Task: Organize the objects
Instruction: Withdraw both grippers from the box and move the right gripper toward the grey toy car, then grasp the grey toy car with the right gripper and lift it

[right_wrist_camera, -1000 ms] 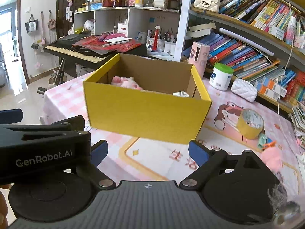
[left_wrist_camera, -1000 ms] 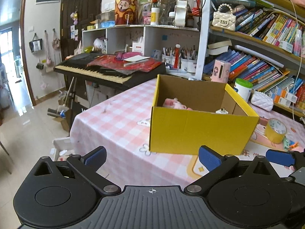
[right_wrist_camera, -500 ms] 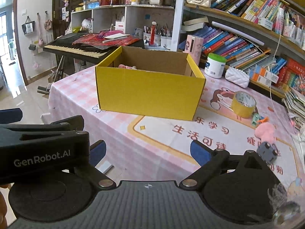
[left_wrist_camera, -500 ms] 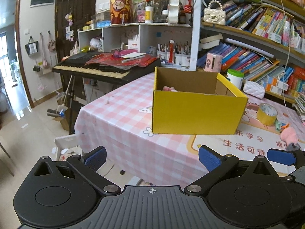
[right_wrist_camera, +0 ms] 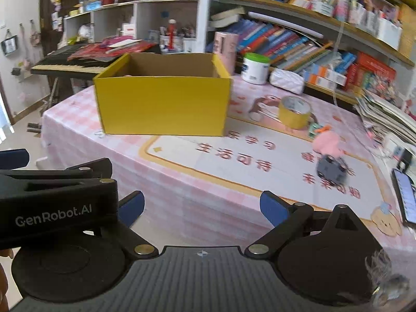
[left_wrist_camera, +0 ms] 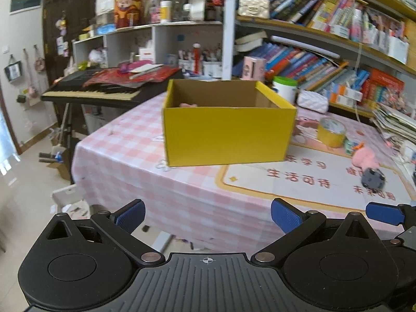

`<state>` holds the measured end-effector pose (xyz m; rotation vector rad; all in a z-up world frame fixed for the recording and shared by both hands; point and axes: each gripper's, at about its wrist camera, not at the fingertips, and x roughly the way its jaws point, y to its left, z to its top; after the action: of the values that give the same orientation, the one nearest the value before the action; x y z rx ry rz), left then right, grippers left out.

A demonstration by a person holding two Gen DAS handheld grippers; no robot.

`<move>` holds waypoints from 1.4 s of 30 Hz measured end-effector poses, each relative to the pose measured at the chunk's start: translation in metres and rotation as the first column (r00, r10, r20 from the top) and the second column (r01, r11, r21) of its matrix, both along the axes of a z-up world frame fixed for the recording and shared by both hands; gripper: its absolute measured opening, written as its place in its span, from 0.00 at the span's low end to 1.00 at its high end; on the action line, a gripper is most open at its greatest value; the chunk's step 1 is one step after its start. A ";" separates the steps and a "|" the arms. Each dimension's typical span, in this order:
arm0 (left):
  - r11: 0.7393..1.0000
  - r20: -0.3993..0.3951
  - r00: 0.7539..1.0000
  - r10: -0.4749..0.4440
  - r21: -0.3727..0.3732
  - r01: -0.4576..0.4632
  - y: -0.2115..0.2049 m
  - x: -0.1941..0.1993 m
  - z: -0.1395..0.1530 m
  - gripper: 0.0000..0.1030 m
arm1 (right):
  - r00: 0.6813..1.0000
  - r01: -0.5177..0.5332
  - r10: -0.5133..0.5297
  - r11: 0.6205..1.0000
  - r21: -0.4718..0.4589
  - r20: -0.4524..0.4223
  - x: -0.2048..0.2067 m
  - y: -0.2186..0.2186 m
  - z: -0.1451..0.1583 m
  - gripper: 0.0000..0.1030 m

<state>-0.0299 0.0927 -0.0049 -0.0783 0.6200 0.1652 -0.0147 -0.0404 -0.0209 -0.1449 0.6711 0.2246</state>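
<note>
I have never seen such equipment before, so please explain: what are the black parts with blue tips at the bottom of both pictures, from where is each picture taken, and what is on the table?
There is no robot here. A person holds a two-finger gripper in each hand, and each gripper carries a wide-angle camera that looks forward along its fingers. One picture comes from the left gripper, the other from the right gripper. The blue tips are the finger pads. Both grippers are open and hold nothing.

On the table, with its pink checked cloth, stands an open yellow box with something pink inside. To its right lie a yellow tape roll, a pink soft toy and a small grey object. The black bar marked GenRobot.AI in the right picture is the left gripper seen from the side.
</note>
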 end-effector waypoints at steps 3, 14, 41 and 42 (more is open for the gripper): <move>0.999 -0.001 0.999 -0.041 0.001 0.041 -0.012 0.004 -0.001 1.00 | 0.999 0.049 -0.049 0.999 0.000 -0.005 0.001 -0.014 -0.001 0.94; 0.981 -0.019 0.981 -0.195 -0.006 0.195 -0.061 0.032 -0.004 1.00 | 0.978 0.206 -0.206 0.978 -0.013 -0.020 0.007 -0.067 -0.006 0.94; 0.962 -0.021 0.961 -0.274 -0.010 0.274 -0.173 0.134 -0.005 1.00 | 0.957 0.287 -0.288 0.957 -0.036 -0.032 0.106 -0.188 -0.004 0.95; 0.963 -0.021 0.962 -0.271 -0.004 0.271 -0.175 0.136 -0.005 1.00 | 0.958 0.283 -0.284 0.959 -0.035 -0.036 0.110 -0.191 -0.005 0.95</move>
<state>0.1065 -0.0828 -0.0099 0.0077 0.6461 -0.0999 0.0955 -0.2317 -0.0262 -0.0705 0.7278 -0.0585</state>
